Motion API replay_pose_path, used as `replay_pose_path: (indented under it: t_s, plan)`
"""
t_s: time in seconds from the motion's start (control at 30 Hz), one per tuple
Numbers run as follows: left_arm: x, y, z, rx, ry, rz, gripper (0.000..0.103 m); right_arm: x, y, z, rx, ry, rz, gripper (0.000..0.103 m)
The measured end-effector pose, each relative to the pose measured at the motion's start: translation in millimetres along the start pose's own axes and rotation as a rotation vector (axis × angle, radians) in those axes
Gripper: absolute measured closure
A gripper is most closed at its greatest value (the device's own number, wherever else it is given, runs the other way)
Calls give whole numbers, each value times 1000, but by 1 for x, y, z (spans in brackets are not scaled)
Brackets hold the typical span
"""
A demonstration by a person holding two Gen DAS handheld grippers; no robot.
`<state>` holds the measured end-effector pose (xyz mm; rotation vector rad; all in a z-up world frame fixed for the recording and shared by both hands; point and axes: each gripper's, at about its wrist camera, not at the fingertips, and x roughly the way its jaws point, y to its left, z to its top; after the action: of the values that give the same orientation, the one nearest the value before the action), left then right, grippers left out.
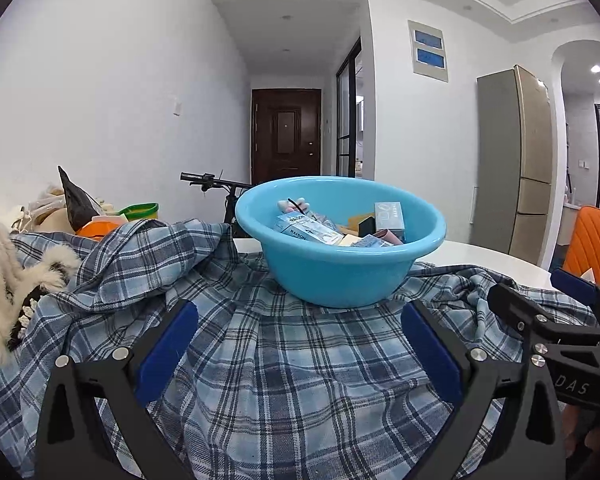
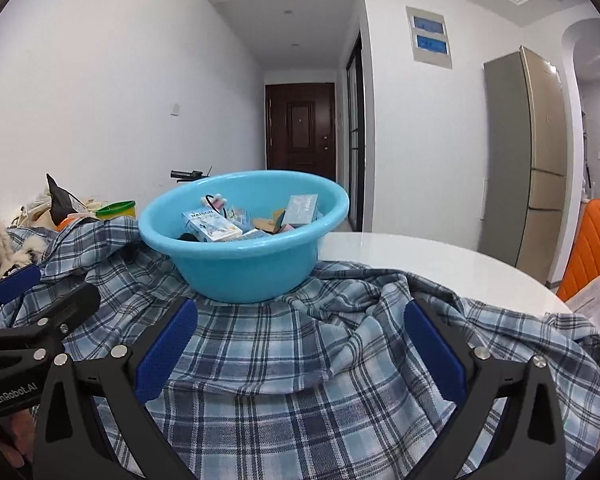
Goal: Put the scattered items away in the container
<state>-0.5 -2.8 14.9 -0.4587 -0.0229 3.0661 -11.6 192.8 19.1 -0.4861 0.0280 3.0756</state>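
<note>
A light blue plastic basin [image 1: 340, 276] [image 2: 236, 268] stands on a blue plaid cloth [image 1: 284, 380] [image 2: 300, 380] that covers the table. Inside it lie several small items: a pale blue carton [image 1: 306, 230] [image 2: 210, 226], a grey-blue box [image 1: 389, 216] [image 2: 302, 210], a brown piece and a pink thing with a black loop. My left gripper [image 1: 300, 316] is open, low over the cloth just in front of the basin, nothing between its blue pads. My right gripper [image 2: 302, 316] is open too, beside it on the right, also empty.
A furry cream and black textile [image 1: 4, 292] and a pile with a black bag, an orange thing and a green-rimmed tub [image 1: 142, 210] sit at the left. The white table [image 2: 420, 256] shows bare at the right, near an orange chair [image 2: 596, 256] and a paper sheet [image 2: 592, 308].
</note>
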Motion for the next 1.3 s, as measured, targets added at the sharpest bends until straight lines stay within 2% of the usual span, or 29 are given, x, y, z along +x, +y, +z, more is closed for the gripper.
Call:
replay_pose_path:
  t_s: [0.13, 1.3]
  plan:
    - [-1, 2, 1, -5, -1, 20, 0, -2, 1, -1, -3, -4, -7, 0]
    - [-1, 1, 0, 0, -1, 4, 0, -4, 3, 0, 0, -7, 11, 0]
